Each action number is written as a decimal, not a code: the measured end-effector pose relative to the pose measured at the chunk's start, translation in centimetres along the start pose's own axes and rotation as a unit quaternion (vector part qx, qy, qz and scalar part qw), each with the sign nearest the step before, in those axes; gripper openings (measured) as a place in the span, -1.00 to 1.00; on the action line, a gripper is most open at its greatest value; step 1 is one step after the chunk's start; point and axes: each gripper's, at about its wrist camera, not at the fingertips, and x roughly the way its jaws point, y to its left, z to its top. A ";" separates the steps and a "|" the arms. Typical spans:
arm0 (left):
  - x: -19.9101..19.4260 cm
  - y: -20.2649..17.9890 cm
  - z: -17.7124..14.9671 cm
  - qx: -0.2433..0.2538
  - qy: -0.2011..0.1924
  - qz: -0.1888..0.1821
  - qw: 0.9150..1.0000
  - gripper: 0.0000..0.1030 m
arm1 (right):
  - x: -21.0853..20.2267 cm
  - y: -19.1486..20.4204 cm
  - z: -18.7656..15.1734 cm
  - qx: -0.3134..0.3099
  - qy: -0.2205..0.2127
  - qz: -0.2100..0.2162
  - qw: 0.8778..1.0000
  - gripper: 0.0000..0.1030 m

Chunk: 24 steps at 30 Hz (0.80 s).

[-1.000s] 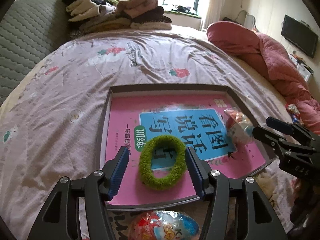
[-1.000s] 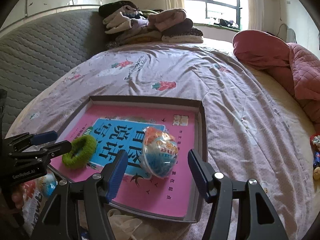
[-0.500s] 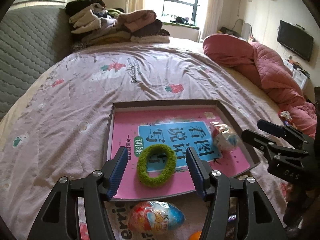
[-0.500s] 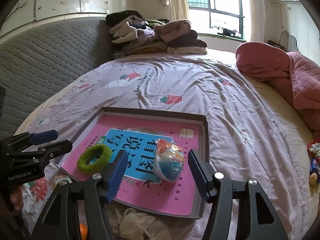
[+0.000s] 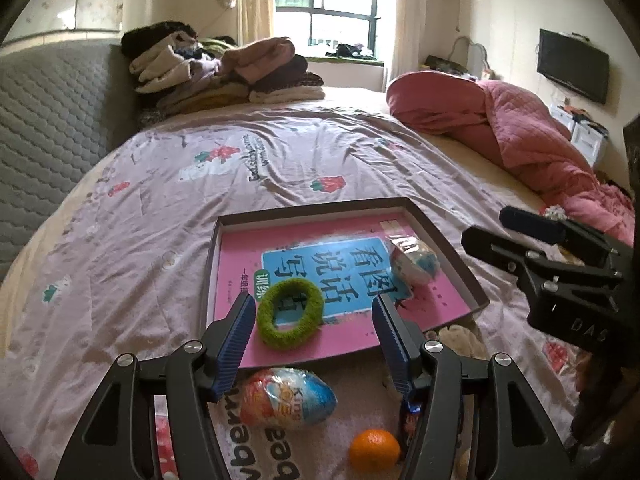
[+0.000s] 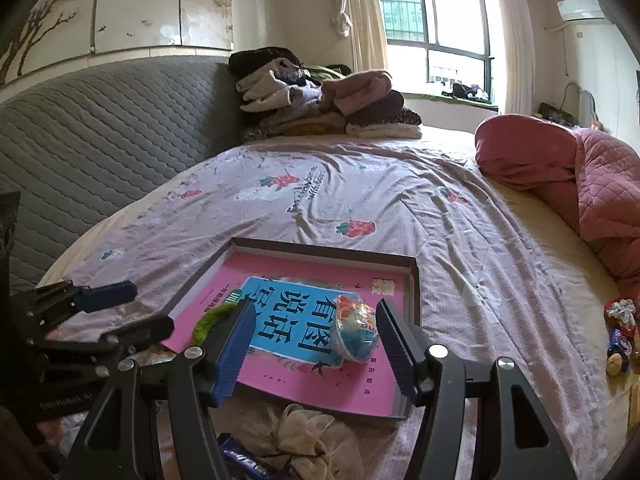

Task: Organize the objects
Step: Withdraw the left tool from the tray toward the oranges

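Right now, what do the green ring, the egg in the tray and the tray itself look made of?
Green ring: fuzzy fabric, likely a terry or chenille hair tie; matte, nubby pile.
Egg: wrapped in glossy printed film, shown by its crinkles and highlights; the core is hidden.
Tray: probably cardboard, maybe a box lid; thin, matte brown walls with sharp folded corners.

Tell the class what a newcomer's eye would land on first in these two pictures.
A shallow tray on the bedsheet holds a bright pink book. On the book lie a fuzzy green hair tie and a wrapped toy egg. A second wrapped egg and an orange lie on the bed outside the tray.
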 end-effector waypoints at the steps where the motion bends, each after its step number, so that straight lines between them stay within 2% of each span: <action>1: -0.2 -0.3 -0.2 0.003 -0.001 0.003 1.000 0.21 | -0.3 0.0 -0.1 0.000 -0.002 0.001 1.000 0.20; 9: -0.2 -1.7 -2.7 0.014 0.024 0.000 1.000 0.21 | -1.8 0.4 -0.9 -0.003 -0.006 0.003 1.000 0.21; 24: 0.5 -2.0 -6.9 0.016 0.064 -0.003 0.998 0.21 | -1.9 -0.4 -5.0 0.003 0.036 0.000 0.999 0.21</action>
